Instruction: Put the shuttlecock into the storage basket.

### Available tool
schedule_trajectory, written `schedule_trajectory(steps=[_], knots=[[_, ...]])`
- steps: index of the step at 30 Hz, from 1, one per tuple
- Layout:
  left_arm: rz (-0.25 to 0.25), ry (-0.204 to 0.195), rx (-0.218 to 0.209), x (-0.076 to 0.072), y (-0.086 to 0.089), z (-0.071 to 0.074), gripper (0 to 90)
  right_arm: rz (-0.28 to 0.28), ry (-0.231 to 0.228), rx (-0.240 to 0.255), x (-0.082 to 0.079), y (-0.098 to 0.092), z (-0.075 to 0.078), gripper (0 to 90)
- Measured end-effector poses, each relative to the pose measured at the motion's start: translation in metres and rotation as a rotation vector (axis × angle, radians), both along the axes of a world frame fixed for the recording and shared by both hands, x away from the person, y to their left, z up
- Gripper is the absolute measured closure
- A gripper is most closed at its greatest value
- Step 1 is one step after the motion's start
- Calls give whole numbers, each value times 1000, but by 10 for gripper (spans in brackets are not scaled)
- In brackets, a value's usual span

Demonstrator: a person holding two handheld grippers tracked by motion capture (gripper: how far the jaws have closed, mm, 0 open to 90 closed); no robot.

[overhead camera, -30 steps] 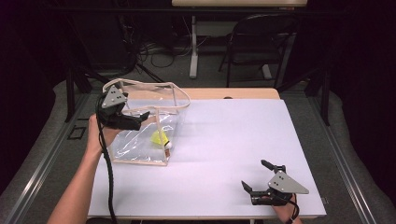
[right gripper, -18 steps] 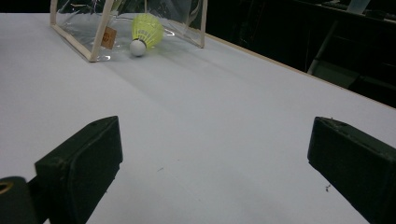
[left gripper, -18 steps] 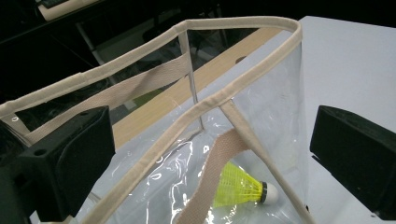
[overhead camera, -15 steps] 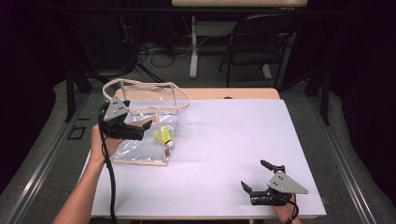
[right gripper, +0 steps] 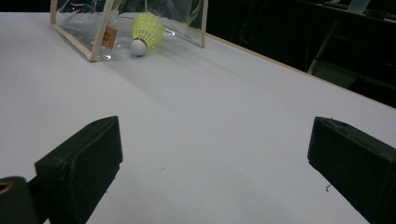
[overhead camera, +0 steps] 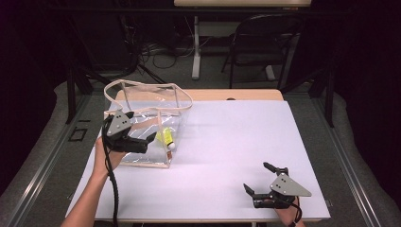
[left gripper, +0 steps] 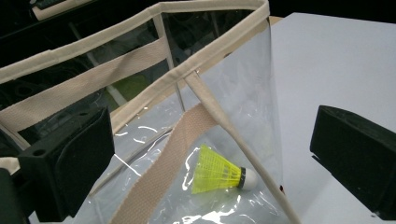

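Tag (right gripper: 109, 37) on bag (right gripper: 79, 32), unreadable

From the high view I can't make out the shuttlecock (overhead camera: 165, 139) properly: it reads as a small yellow smear behind the clear bag's (overhead camera: 142, 101) glare, and its cork end is barely a speck. My left tool (overhead camera: 147, 142) sits against the bag wall there, and I can't tell whether its tips touch the plastic. In the left gripper view both jaws are cut off by the frame edges, as is the bag's base. In the right gripper view the bag (right gripper: 100, 28) is cropped at the top, and a small tan label (right gripper: 109, 37) on it is too tiny to read. My right hand (overhead camera: 288, 217) is clipped by the lower edge.
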State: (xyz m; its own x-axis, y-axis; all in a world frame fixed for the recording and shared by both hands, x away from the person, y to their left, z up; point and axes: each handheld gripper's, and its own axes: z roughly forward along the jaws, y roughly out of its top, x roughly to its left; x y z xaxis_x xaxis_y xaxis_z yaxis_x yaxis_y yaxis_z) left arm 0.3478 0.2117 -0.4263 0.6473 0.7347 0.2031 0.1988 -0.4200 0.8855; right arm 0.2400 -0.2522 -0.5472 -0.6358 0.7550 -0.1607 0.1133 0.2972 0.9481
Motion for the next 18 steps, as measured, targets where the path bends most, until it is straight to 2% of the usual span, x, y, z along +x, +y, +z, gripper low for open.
schedule_trajectory(steps=[18], knots=[[-12, -18, -22, -25, 0, -22, 0, -3, -1, -1, -1, 0, 0, 28]])
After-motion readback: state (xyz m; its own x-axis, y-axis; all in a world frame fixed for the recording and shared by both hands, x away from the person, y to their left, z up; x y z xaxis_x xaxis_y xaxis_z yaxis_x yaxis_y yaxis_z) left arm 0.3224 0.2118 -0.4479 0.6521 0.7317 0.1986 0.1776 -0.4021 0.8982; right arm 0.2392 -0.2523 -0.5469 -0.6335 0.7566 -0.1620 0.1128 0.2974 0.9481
